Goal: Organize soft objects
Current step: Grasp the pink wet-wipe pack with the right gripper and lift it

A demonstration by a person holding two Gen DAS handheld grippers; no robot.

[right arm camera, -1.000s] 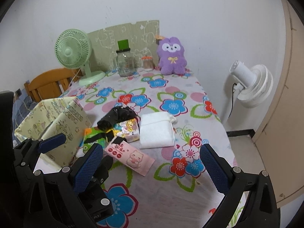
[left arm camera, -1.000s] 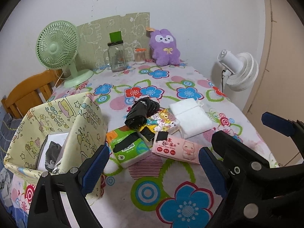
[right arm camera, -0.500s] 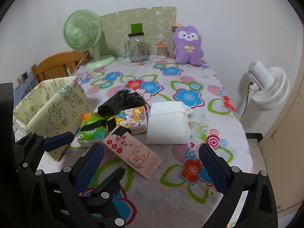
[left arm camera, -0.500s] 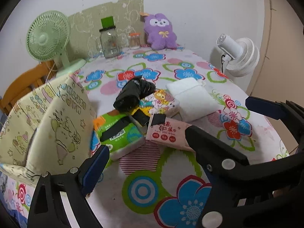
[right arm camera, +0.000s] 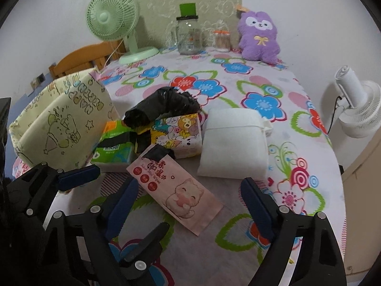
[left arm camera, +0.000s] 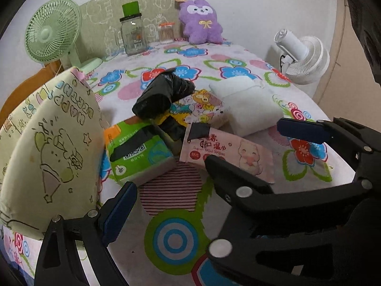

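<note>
A pile of soft packs lies mid-table: a pink wet-wipes pack (right arm camera: 176, 190) (left arm camera: 228, 151), a green tissue pack (right arm camera: 114, 147) (left arm camera: 140, 155), a cartoon-print tissue pack (right arm camera: 178, 133) (left arm camera: 197, 107), a black plastic bag (right arm camera: 162, 107) (left arm camera: 162, 95) on top, and a white folded cloth pack (right arm camera: 234, 143) (left arm camera: 247, 102). A yellow fabric basket (right arm camera: 59, 121) (left arm camera: 50, 143) stands at the left. My right gripper (right arm camera: 190, 205) is open just before the pink pack. My left gripper (left arm camera: 204, 164) is open and empty, left of the right one, near the green pack.
A green desk fan (right arm camera: 114, 21), a glass jar (right arm camera: 189, 35), a small cotton-swab jar (right arm camera: 222, 39) and a purple plush toy (right arm camera: 259, 35) stand at the table's far edge. A white fan (right arm camera: 357, 109) stands beyond the right edge. A wooden chair (right arm camera: 81, 57) is at the left.
Both grippers have moved forward and down toward the pile. The pink pack and green pack now look larger and nearer. Both stay open.
</note>
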